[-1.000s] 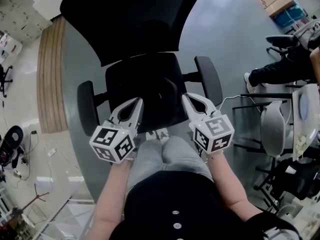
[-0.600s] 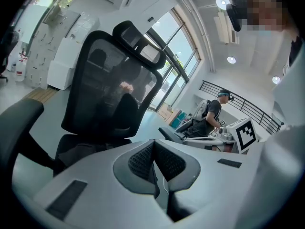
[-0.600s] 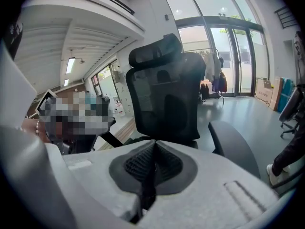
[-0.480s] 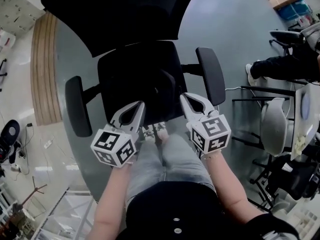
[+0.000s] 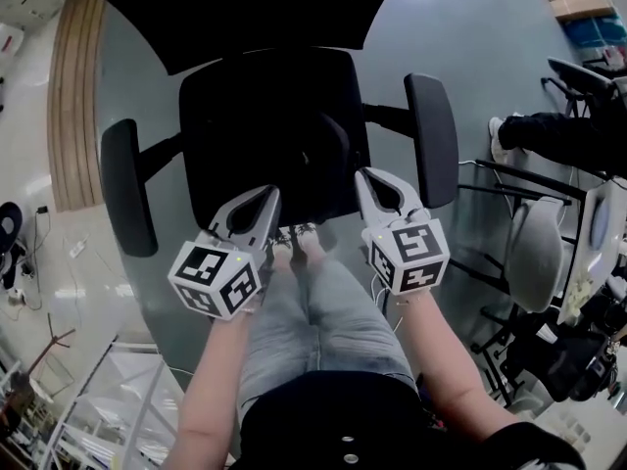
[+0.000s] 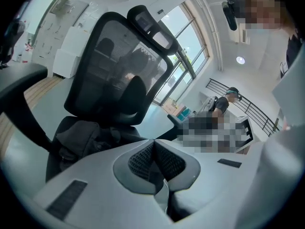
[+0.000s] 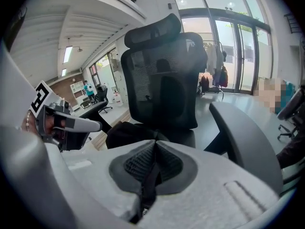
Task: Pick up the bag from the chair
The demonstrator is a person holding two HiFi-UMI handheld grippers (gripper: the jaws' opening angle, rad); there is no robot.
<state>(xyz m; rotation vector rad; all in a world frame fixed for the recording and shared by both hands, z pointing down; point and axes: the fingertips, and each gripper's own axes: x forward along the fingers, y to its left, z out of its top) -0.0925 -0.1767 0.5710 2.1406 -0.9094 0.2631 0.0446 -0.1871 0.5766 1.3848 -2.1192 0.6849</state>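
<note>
- Both pairs of jaws are pressed together with nothing between them. Your left gripper [image 5: 263,202] and right gripper [image 5: 366,178] hover at the seat's front edge.
- The bag [image 6: 81,136] is black and slumped on the seat of the chair [image 5: 127,199]. It lies ahead of and below both tips, toward the backrest.
- It's black on black, so you can't read its long axis, and neither hand looks clearly nearer.
- The armrests flank the seat outside your grippers, and nothing blocks the way in. You'll likely need to open the jaws first.
- Someone's legs [image 5: 549,135] are well off to the right.
</note>
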